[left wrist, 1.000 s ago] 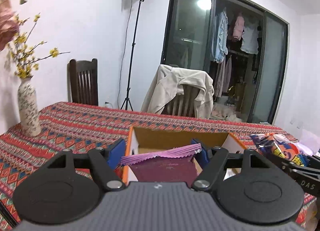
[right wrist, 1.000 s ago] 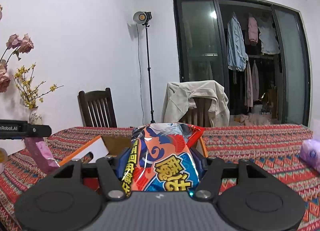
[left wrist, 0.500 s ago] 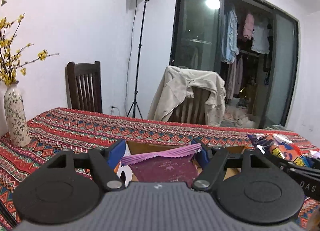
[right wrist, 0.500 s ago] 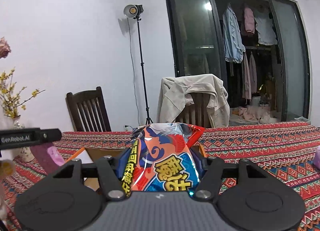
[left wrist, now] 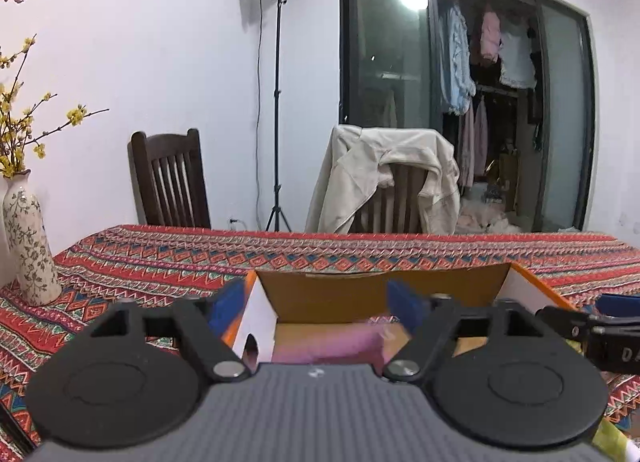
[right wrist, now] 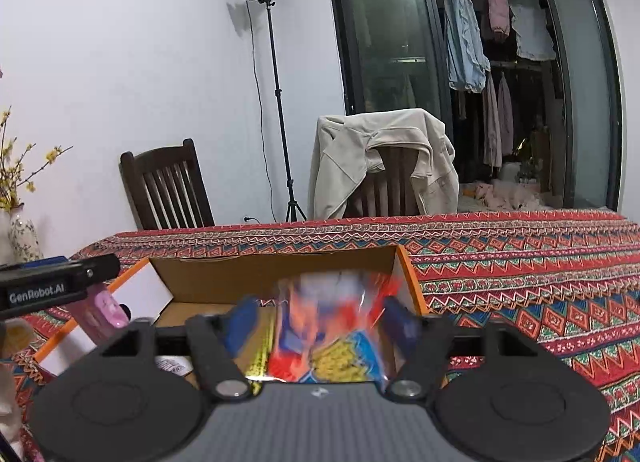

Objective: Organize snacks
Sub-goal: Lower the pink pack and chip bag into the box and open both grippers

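Observation:
An open cardboard box (left wrist: pixel 380 290) with orange outer walls stands on the patterned tablecloth. My left gripper (left wrist: pixel 316 306) hovers over its near side with its jaws opening. A purple snack bag (left wrist: pixel 332 346) is blurred and low between the blue pads (left wrist: pixel 404 304), not pressed by them. My right gripper (right wrist: pixel 320 320) is over the same box (right wrist: pixel 280 274), its jaws also opening. A red, blue and yellow snack bag (right wrist: pixel 332 334) is blurred between its pads (right wrist: pixel 402 318) and loose. In the right wrist view the left gripper (right wrist: pixel 60 282) and the purple bag (right wrist: pixel 100 314) show at the left.
A flowered vase (left wrist: pixel 28 246) with yellow twigs stands at the table's left edge. Behind the table are a dark wooden chair (left wrist: pixel 168 178), a chair draped with a beige jacket (left wrist: pixel 384 178) and a light stand (left wrist: pixel 276 102). The tablecloth (right wrist: pixel 520 282) stretches to the right of the box.
Both grippers moved forward and slightly down over the box. Their jaws spread wider, and the purple bag and the colourful bag slipped down out of the pads.

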